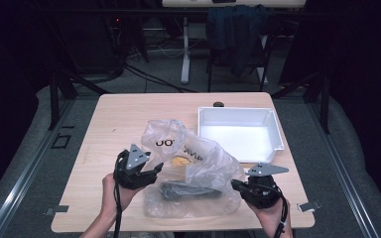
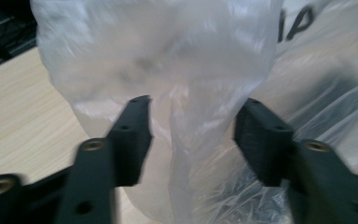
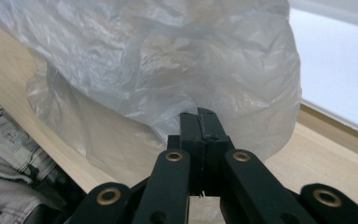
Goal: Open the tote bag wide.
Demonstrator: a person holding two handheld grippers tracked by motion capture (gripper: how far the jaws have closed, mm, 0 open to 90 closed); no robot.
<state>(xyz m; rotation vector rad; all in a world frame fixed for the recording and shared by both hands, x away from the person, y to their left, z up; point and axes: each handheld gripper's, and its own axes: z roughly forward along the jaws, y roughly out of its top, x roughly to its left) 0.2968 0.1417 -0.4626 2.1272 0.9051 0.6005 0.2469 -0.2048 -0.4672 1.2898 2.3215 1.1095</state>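
Nearest to us, our right gripper (image 1: 234, 185) has its jaws pressed fully together on the near right edge of the clear plastic bag (image 1: 193, 168); in the right gripper view the two black tips meet with the film (image 3: 168, 70) bunching just above them, so we judge a thin pinch of plastic is caught there, though the fold itself is too fine to see.

Our left gripper (image 1: 156, 167) stands at the bag's left side with its jaws apart. In the left gripper view a twisted ridge of film (image 2: 186, 140) runs upright between the pads (image 2: 133, 135), touching neither one. That ridge lies straight ahead of the fingers, its long axis running up and away from them, so we think the next move turns on closing squarely across it. The left gripper is the nearer one to that fold.

The bag lies in the middle of the wooden table (image 1: 109, 124), slumped and half open, with black lettering on its raised part. Inside it we see a dark elongated object (image 1: 186, 190) lying crosswise near the front, and something yellowish (image 1: 180, 161) behind it; we cannot tell what either is.

Farther back, just beside the bag on the right, sits a white tray (image 1: 277, 130), with nothing in it.
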